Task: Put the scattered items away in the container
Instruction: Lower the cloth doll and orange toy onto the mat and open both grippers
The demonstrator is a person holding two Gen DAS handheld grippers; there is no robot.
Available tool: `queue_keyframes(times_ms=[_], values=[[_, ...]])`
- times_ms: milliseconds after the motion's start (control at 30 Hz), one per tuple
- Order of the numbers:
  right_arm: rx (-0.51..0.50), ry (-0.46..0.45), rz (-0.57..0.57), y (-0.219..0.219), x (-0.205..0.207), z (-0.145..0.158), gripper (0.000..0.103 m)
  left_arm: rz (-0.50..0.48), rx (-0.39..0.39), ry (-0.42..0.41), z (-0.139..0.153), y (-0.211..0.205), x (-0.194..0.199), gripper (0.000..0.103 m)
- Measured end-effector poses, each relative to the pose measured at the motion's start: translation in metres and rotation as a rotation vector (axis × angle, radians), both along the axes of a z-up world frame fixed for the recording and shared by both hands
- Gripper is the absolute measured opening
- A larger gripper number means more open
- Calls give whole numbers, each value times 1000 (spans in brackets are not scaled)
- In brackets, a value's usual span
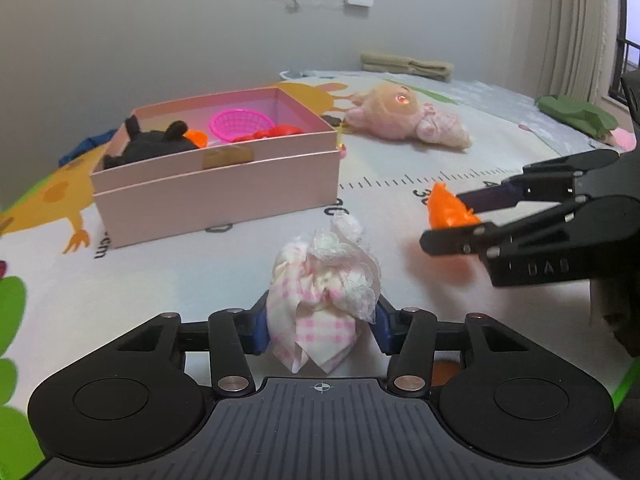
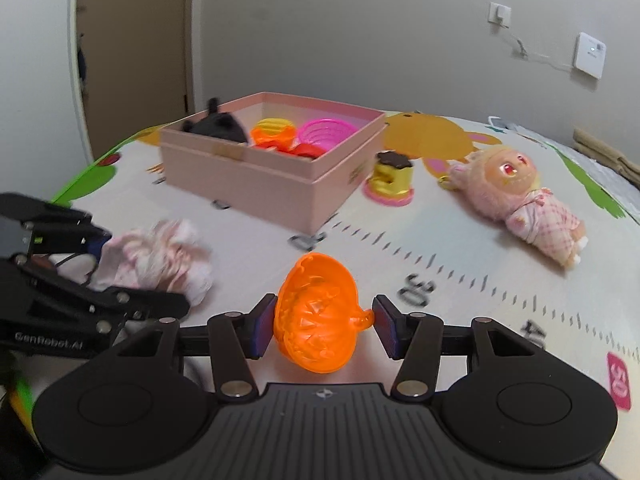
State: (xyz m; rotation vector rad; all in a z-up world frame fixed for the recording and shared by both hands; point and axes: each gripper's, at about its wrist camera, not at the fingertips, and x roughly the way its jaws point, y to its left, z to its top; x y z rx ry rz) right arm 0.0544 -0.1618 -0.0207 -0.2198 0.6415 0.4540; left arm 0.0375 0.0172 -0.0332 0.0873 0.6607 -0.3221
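My left gripper (image 1: 320, 326) is shut on a bundle of pink checked cloth with lace (image 1: 324, 280), held above the play mat. Its blurred side shows in the right wrist view as the same cloth (image 2: 160, 260) in the left gripper (image 2: 120, 268). My right gripper (image 2: 324, 326) is shut on a translucent orange pumpkin toy (image 2: 316, 316); from the left wrist it appears as the pumpkin (image 1: 450, 210) in the right gripper (image 1: 448, 220). The pink box (image 1: 224, 196) (image 2: 276, 184) stands ahead, holding a black plush (image 1: 156, 146), a magenta basket (image 1: 240, 124) and orange and red toys.
A pink plush doll (image 1: 408, 120) (image 2: 528, 204) lies on the mat to the right of the box. A gold and pink toy (image 2: 392, 178) stands by the box's right corner. Folded cloths (image 1: 406, 65) and a green item (image 1: 576, 114) lie at the mat's far edge.
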Motion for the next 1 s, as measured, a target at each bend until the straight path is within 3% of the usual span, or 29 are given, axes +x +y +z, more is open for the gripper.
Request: queue_keyframes(times_ms=[333, 567, 667, 733, 1000], values=[[40, -18, 7, 21, -49, 0, 51, 70, 42, -25, 11, 15, -42, 56], [21, -9, 36, 21, -59, -7, 51, 62, 57, -36, 15, 15, -53, 77], [14, -16, 25, 18, -63, -9, 59, 45, 77, -48, 15, 15, -59, 86], [4, -32, 15, 15, -68, -9, 72, 35, 88, -48, 15, 16, -63, 91], [-33, -45, 2, 2, -82, -11, 74, 76, 184, -40, 5, 29, -62, 94]])
